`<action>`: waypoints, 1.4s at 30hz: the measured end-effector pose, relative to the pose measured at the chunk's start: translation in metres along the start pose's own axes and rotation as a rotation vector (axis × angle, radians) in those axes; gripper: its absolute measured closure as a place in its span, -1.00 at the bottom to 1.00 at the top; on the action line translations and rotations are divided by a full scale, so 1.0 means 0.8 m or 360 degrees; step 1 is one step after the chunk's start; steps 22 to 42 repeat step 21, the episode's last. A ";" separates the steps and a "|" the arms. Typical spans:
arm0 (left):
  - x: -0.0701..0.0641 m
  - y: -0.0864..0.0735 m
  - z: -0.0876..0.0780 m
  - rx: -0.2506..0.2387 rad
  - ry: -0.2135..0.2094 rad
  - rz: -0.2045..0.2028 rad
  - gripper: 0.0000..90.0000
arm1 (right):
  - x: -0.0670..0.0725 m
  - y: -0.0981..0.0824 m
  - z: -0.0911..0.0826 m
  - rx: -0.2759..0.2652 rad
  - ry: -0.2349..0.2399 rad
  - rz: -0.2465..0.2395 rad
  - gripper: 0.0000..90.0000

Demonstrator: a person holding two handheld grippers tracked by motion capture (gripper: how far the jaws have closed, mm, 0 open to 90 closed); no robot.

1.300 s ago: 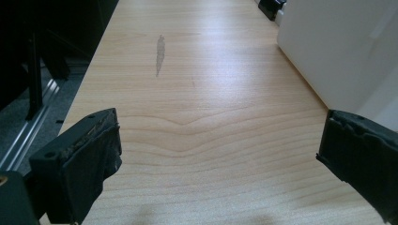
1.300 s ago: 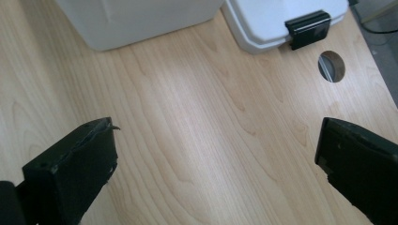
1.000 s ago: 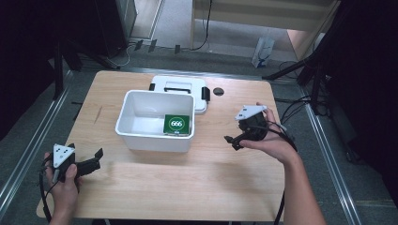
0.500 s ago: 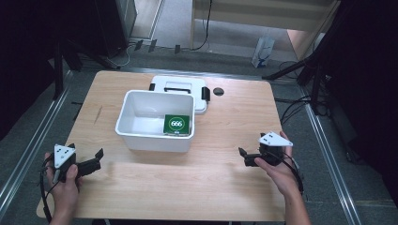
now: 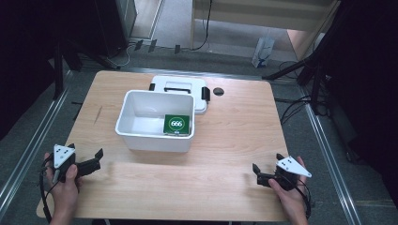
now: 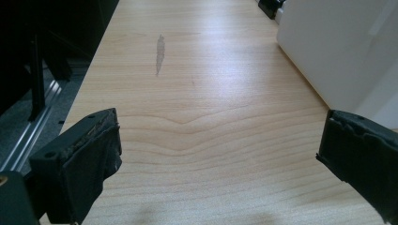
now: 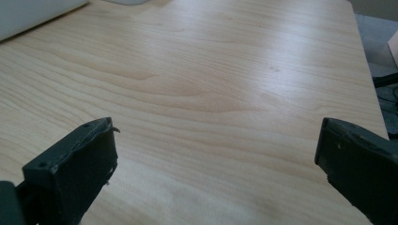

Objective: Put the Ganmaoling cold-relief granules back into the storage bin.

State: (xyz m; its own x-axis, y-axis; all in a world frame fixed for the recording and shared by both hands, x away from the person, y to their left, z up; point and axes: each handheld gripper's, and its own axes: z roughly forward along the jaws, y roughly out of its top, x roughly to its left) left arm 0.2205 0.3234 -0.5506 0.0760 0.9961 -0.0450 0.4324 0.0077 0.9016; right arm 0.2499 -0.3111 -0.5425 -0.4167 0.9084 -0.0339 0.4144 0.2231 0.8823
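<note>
Hand-held grippers (image 5: pixel 89 159) (image 5: pixel 267 174) low, jaws apart

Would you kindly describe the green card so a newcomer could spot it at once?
On the wooden table stands an open white bin, just in front of its white lid. The green card lies inside at the bin's right; it alone is green, bearing a white circle reading 666.

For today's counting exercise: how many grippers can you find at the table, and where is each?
2. The left gripper is held over the table's near left corner, jaws open. The right gripper is held over the near right corner, jaws open. The white box between them could hide small things.
</note>
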 end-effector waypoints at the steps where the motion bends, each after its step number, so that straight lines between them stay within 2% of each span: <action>1: 0.000 0.000 0.000 0.0000 0.0000 0.0000 -1.00 | 0.000 0.000 0.000 0.0000 0.0000 0.0000 -1.00; 4: -0.001 0.000 0.000 0.0012 0.0003 0.0005 -1.00 | -0.005 -0.007 -0.004 -0.0023 -0.0041 0.0006 -1.00; 5: -0.001 0.000 0.000 0.0012 0.0002 0.0008 -1.00 | -0.008 -0.007 -0.005 -0.0034 -0.0051 0.0034 -1.00; 6: -0.001 0.000 0.000 0.0011 0.0004 0.0008 -1.00 | -0.015 -0.008 -0.006 -0.0085 -0.0092 0.0102 -1.00; 7: -0.001 0.000 0.000 0.0012 0.0003 0.0006 -1.00 | -0.015 -0.008 -0.006 -0.0085 -0.0092 0.0102 -1.00; 8: 0.000 0.000 0.000 0.0011 0.0001 0.0002 -1.00 | -0.019 -0.008 -0.007 -0.0104 -0.0090 0.0159 -1.00; 12: -0.001 0.000 0.001 0.0015 0.0008 0.0009 -1.00 | -0.024 -0.007 -0.005 -0.0099 -0.0086 0.0215 -1.00; 21: -0.001 0.000 0.001 0.0017 0.0008 0.0008 -1.00 | -0.023 -0.005 -0.002 -0.0059 -0.0064 0.0197 -1.00; 42: -0.001 0.000 0.001 0.0017 0.0008 0.0008 -1.00 | -0.023 -0.005 -0.002 -0.0059 -0.0064 0.0197 -1.00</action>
